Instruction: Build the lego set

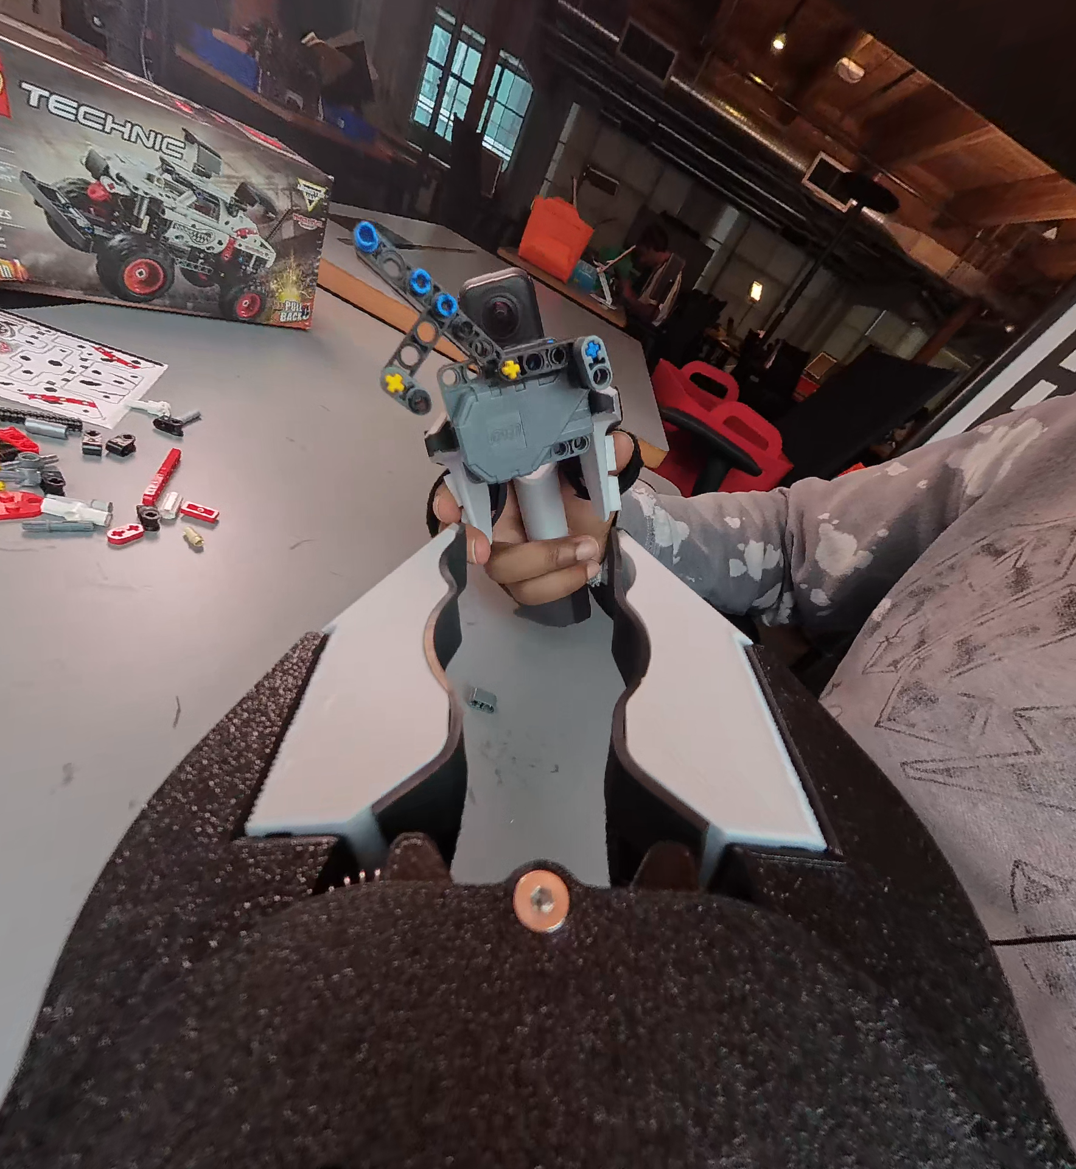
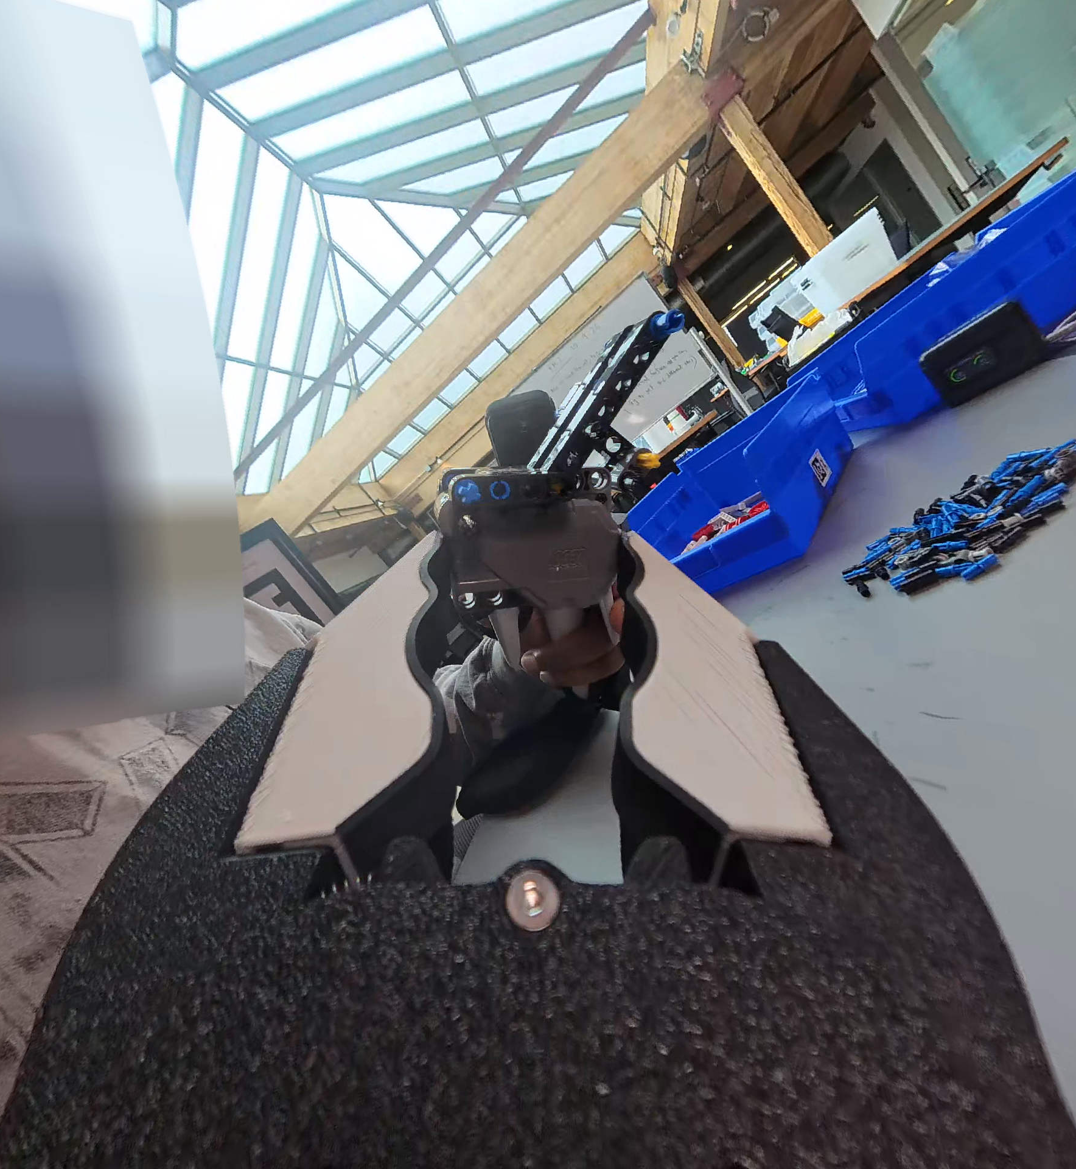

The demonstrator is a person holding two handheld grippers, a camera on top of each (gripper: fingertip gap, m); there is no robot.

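The partly built assembly (image 1: 510,424) is a grey block with black beams, blue pins and yellow and blue axle ends. It is held up in the air above the grey table (image 1: 238,632). My right gripper (image 2: 532,538) is shut on the block's sides (image 2: 542,550) and tilted upward. In the left wrist view the right gripper (image 1: 523,436) faces me, held by a hand (image 1: 542,563). My left gripper (image 1: 532,534) is open and empty, its tips just below the assembly. It shows in the right wrist view (image 2: 554,617) under the block.
The set's box (image 1: 143,209), a sticker sheet (image 1: 36,373) and loose red, grey and black parts (image 1: 48,481) lie far left. One small grey piece (image 1: 482,699) lies below my left fingers. Blue bins (image 2: 776,506), a pile of blue and black pins (image 2: 978,525) and a black device (image 2: 978,360) are at the right. Across from one pair of fingers to the other is roughly 5 cm.
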